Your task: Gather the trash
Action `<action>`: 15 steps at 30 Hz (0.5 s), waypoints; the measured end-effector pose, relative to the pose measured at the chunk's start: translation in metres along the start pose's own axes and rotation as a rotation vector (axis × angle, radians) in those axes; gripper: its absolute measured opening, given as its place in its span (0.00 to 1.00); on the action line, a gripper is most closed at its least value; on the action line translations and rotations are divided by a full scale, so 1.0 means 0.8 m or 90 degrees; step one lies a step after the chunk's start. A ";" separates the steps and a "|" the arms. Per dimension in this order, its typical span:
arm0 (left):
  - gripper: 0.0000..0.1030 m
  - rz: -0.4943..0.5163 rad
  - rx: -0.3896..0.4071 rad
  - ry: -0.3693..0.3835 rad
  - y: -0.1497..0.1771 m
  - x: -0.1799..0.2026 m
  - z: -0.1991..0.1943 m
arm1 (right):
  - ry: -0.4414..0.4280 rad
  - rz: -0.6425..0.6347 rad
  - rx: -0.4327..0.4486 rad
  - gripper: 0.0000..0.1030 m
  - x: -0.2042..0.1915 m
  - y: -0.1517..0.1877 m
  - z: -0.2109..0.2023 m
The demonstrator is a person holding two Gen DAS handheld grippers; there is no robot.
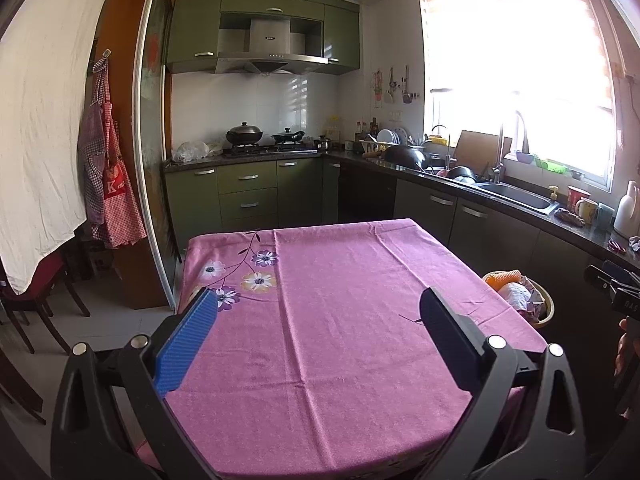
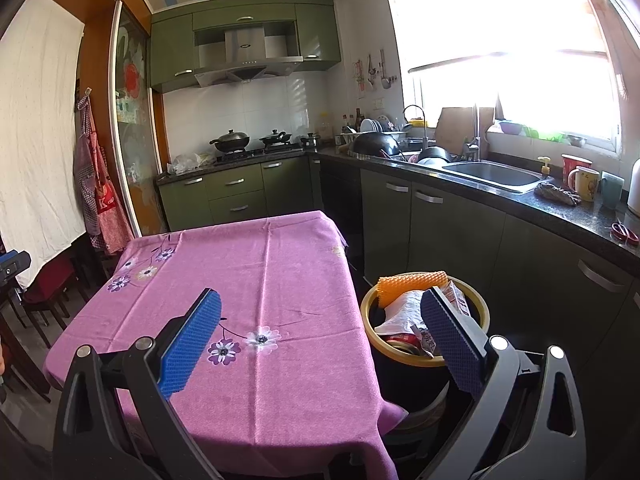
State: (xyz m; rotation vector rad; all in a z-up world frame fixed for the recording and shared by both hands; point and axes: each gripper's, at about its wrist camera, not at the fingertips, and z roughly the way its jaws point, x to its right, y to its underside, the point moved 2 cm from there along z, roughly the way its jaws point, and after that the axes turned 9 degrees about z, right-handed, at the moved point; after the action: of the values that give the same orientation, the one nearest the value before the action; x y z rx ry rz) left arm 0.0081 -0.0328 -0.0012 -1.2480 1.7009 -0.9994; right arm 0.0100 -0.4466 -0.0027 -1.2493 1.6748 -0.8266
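Already the trash sits in the yellow-rimmed bin [image 2: 424, 354] at lower right of the right wrist view, beside the pink-clothed table [image 2: 248, 280]: a white crumpled wrapper [image 2: 402, 310], an orange ridged pad [image 2: 412, 282], a can [image 2: 404, 342]. All look light, soft, crushable; pinch edges. Left claw [image 1: 318, 330] and right claw [image 2: 320, 338] gape empty.

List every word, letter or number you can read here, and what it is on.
"K": red checked apron hanging at the left.
"DAS", faint: black gripper body at the right edge.
Range hood badge: too small to read.
Wrappers in the trash bin: print blurred, unreadable.
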 end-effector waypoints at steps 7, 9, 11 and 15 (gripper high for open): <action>0.93 -0.002 -0.006 0.011 0.000 0.001 0.005 | -0.001 -0.001 -0.001 0.95 -0.002 0.003 0.002; 0.93 -0.001 -0.006 0.009 0.000 0.000 0.006 | -0.001 -0.002 -0.001 0.95 -0.002 0.002 0.002; 0.93 -0.001 -0.007 0.008 0.000 0.000 0.007 | -0.002 -0.003 -0.002 0.95 -0.003 0.004 0.003; 0.93 -0.002 -0.006 0.009 0.000 -0.001 0.008 | -0.002 -0.003 -0.003 0.95 -0.002 0.005 0.004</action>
State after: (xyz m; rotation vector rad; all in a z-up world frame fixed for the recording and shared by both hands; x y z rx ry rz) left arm 0.0137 -0.0327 -0.0036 -1.2534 1.7176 -1.0056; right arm 0.0113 -0.4440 -0.0068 -1.2576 1.6720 -0.8234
